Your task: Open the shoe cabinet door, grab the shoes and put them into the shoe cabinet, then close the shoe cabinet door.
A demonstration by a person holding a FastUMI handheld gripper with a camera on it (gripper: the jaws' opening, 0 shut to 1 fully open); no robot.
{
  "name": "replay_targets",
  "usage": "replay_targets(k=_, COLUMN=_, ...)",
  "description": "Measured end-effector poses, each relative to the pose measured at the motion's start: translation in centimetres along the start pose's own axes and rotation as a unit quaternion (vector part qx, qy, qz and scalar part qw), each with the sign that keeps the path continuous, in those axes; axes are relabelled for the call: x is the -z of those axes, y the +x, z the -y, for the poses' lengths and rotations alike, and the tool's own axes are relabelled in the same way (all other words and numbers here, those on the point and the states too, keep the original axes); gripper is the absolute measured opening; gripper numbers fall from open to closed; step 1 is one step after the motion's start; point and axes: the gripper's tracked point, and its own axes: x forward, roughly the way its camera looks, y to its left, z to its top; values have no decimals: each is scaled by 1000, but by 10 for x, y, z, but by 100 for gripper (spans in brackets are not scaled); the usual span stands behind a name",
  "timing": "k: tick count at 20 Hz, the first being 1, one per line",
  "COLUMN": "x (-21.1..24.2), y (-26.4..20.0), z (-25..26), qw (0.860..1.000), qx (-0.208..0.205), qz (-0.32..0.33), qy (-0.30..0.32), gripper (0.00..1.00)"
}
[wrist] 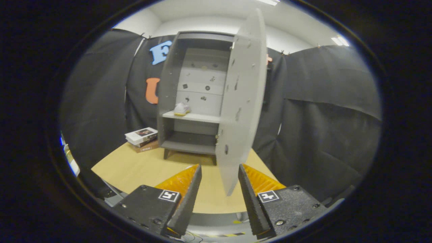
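Stack of books (141,139), white cover on top, on pale wooden tabletop (128,168), just left of cabinet. Tall grey shoe cabinet (168,101) standing on tabletop, interior open. Small white shoe with yellowish sole (181,109) resting on pale middle shelf (199,117), towards its left end. Grey cabinet door (239,101) swung wide, lower edge reaching down between the jaws. Gripper (219,175) jaws apart, door edge nearer the right one; contact cannot be told.

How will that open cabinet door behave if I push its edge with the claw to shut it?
The door looks like a flat rigid panel, so it should swing rather than flex. The cabinet stands on short legs and looks light, so a hard push may slide it on the table. The open claw straddles the door's lower edge, so push gently.
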Motion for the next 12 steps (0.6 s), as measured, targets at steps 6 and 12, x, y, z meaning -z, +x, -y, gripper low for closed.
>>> replay_targets(k=6, x=70, y=79, z=-77, qw=993, qx=-64, qz=-94, qy=25, gripper=83)
replay_targets(k=12, x=118, y=176, z=-103, qw=985, qx=-75, qz=-153, qy=24, gripper=82)
